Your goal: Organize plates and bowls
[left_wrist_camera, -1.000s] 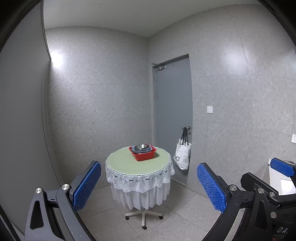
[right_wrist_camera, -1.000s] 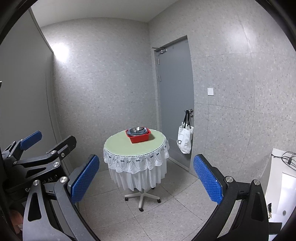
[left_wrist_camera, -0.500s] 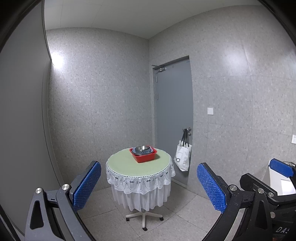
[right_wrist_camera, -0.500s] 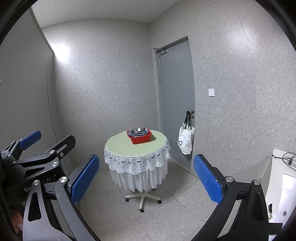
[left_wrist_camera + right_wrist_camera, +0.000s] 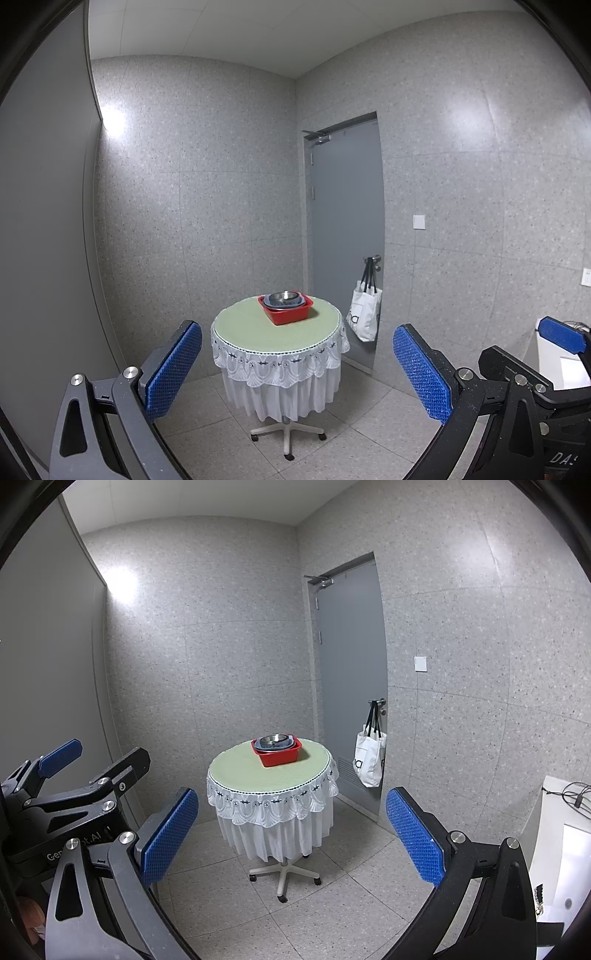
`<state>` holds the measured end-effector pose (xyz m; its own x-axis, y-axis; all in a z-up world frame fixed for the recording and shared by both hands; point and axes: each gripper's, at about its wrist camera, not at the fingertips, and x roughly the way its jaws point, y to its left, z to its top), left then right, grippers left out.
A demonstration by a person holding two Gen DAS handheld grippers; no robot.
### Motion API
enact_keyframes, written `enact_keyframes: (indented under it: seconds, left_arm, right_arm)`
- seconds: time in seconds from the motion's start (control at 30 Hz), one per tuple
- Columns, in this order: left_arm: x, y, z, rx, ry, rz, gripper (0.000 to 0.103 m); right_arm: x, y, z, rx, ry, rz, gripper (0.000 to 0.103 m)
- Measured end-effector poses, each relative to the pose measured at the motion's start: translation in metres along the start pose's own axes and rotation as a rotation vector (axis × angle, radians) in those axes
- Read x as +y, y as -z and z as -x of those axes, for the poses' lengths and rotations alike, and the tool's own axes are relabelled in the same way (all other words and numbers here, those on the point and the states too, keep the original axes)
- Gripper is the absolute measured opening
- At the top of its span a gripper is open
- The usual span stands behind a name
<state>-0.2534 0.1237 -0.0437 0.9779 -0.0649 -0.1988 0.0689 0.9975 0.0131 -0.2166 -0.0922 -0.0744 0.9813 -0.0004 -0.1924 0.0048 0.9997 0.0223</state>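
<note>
A red tub (image 5: pixel 286 312) (image 5: pixel 277 755) stands on a round table (image 5: pixel 251 326) (image 5: pixel 243 771) with a green top and white lace skirt, far ahead in the room. A metal bowl (image 5: pixel 283 296) (image 5: pixel 274 738) is stacked on blue dishes inside the tub. My left gripper (image 5: pixel 297 369) is open and empty, well short of the table. My right gripper (image 5: pixel 291 834) is open and empty too. The left gripper also shows at the left of the right wrist view (image 5: pixel 74 775); the right one shows at the right edge of the left wrist view (image 5: pixel 535 369).
A grey door (image 5: pixel 347 236) (image 5: pixel 351 679) is behind the table on the right, with a white tote bag (image 5: pixel 365 315) (image 5: pixel 370 762) hanging from its handle. The table stands on a wheeled base (image 5: pixel 286 435). A white unit (image 5: pixel 554 849) with cables is at the far right.
Both views have tilted up slightly, so the table and tub sit a little lower in the frames. Both grippers stay open and empty.
</note>
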Motion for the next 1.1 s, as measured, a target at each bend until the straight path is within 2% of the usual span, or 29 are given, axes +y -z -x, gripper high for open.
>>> enact_keyframes:
  seconds: [1.1]
  left_arm:
    - [-0.0038,0.0079,0.0022,-0.009,0.0,0.004,0.103]
  right_arm:
    - [0.0036,0.0003,0.0054,0.004,-0.001,-0.006,0.103]
